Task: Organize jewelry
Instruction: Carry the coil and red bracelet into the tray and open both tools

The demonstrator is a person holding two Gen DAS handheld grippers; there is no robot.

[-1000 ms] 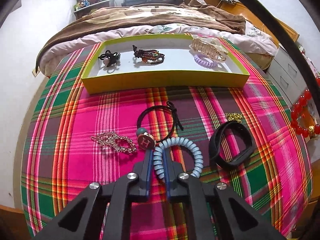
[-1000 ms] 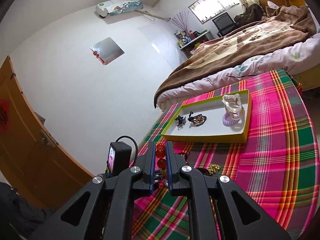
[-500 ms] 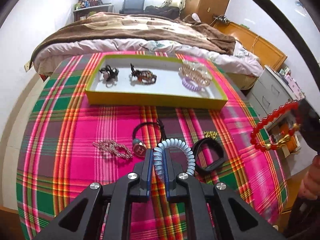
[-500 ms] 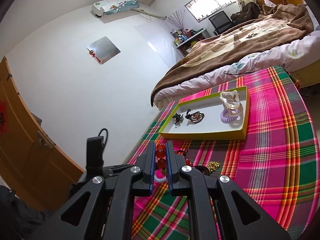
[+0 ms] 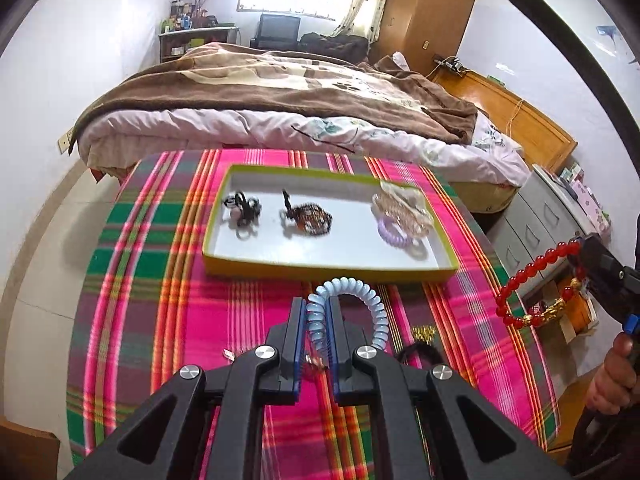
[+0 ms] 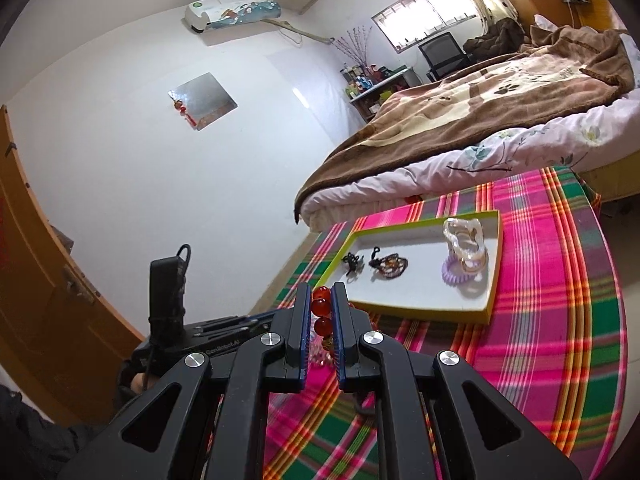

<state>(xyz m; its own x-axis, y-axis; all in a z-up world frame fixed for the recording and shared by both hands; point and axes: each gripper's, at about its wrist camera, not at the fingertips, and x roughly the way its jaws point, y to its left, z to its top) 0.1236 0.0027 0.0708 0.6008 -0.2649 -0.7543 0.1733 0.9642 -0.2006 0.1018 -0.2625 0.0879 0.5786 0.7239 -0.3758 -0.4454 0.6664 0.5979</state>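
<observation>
The left gripper pinched a blue spiral hair tie; the right gripper clamped a red bead bracelet, above the plaid tablecloth, bed behind.

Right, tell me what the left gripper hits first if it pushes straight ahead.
Probably the near wall of the yellow tray. The left gripper, shut on the blue coil hair tie, points at it, though height above the cloth is unclear.

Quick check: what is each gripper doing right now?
Left gripper: shut on the blue spiral hair tie.
Right gripper: shut on the red bead bracelet.
</observation>
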